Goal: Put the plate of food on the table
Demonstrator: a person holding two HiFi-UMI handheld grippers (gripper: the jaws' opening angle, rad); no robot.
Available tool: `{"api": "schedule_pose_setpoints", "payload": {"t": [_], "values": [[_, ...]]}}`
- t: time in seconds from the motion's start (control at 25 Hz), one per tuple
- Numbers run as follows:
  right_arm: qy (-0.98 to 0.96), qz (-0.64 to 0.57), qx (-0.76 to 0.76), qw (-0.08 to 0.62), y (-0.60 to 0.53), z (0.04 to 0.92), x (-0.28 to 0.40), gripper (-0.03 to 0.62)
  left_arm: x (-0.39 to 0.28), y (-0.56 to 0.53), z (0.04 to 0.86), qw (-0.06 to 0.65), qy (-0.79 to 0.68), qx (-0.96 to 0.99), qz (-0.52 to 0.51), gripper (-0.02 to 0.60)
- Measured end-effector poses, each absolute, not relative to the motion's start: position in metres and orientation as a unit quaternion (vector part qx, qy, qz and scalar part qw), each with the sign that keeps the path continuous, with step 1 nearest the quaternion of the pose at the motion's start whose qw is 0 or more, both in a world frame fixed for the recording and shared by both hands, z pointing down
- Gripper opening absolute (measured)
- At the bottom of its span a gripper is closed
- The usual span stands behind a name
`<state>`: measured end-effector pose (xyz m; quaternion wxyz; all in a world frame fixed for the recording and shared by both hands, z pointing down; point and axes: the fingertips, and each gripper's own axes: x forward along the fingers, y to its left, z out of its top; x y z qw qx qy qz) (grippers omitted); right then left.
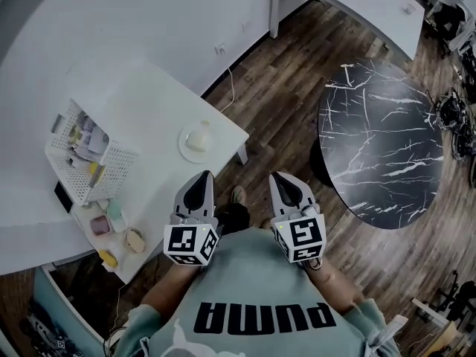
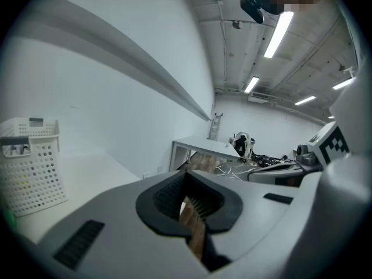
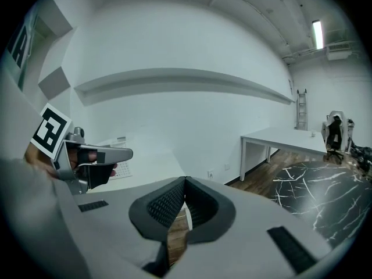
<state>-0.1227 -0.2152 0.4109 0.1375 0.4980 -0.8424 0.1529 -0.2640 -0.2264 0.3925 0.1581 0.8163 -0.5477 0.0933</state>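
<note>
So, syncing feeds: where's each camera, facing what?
Head view: on the head, steeply down at plate of food, marble table; left gripper, right gripper, shirt show.
Left gripper view: rides it, along shut jaws, past basket; right gripper beside.
Right gripper view: rides it, along shut jaws; left gripper beside.
Shared: marble table, head and right gripper views.

Plate of food [image 1: 185,149] — on white table [image 1: 149,103] corner.
</note>
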Motion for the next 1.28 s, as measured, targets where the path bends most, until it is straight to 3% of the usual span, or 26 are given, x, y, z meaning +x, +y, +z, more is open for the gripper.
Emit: {"api": "schedule_pose_setpoints", "payload": {"t": [0.4, 0.84, 1.28], "values": [[-0.843, 0.165, 0.483, 0.168, -0.294, 0.427, -0.18, 0.008, -0.323, -0.291, 0.418, 0.199, -0.551, 0.805, 0.089, 0.002], [-0.829, 0.255, 0.449, 0.215, -0.342, 0.486, -0.235, 0.008, -0.395, -0.33, 0.488, 0.332, -0.549, 0.762, 0.09, 0.002], [-0.807, 0.338, 0.42, 0.239, -0.352, 0.537, -0.26, 0.009, -0.416, -0.341, 0.543, 0.405, -0.527, 0.738, 0.114, 0.034]]}}
